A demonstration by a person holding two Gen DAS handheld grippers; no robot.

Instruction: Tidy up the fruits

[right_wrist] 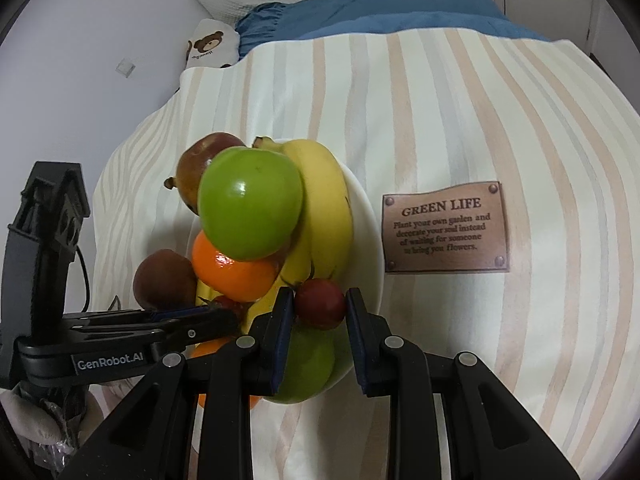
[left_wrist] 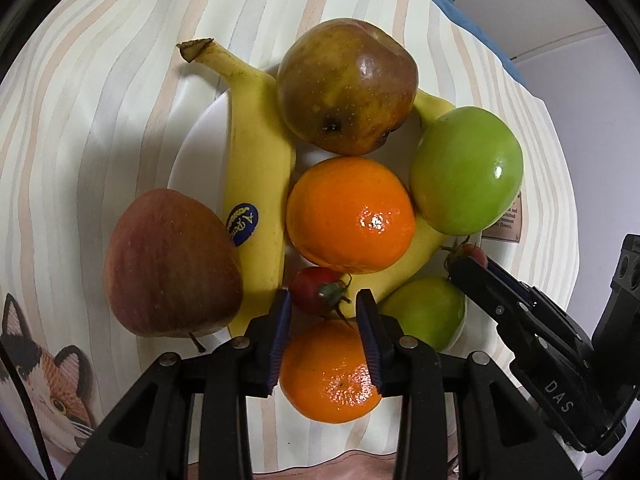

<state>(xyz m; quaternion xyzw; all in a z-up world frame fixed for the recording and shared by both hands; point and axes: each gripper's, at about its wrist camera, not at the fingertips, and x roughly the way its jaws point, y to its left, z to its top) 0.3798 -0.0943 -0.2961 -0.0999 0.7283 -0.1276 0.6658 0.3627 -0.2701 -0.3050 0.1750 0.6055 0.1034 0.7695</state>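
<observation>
Fruits heap on a white plate [left_wrist: 196,136] set on the striped cloth [left_wrist: 100,80]: two bananas, glossy oranges, green and brownish apples. My left gripper [left_wrist: 326,300] pinches a small red tomato [left_wrist: 316,290]; my right gripper [right_wrist: 319,307] clamps another red tomato [right_wrist: 320,304] at the plate's near edge.

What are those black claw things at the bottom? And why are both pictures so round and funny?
Those are two black grabbing tools that a person holds, one in each hand. Each has a wide-eyed camera looking along its fingers: one picture comes from the left tool, the other from the right tool. On the striped cloth stands a white plate with a shiny green apple, a yellow banana, a round orange mandarin and more fruit. The right fingers pinch a small red tomato. Another little red tomato sits between the left fingers.
</observation>
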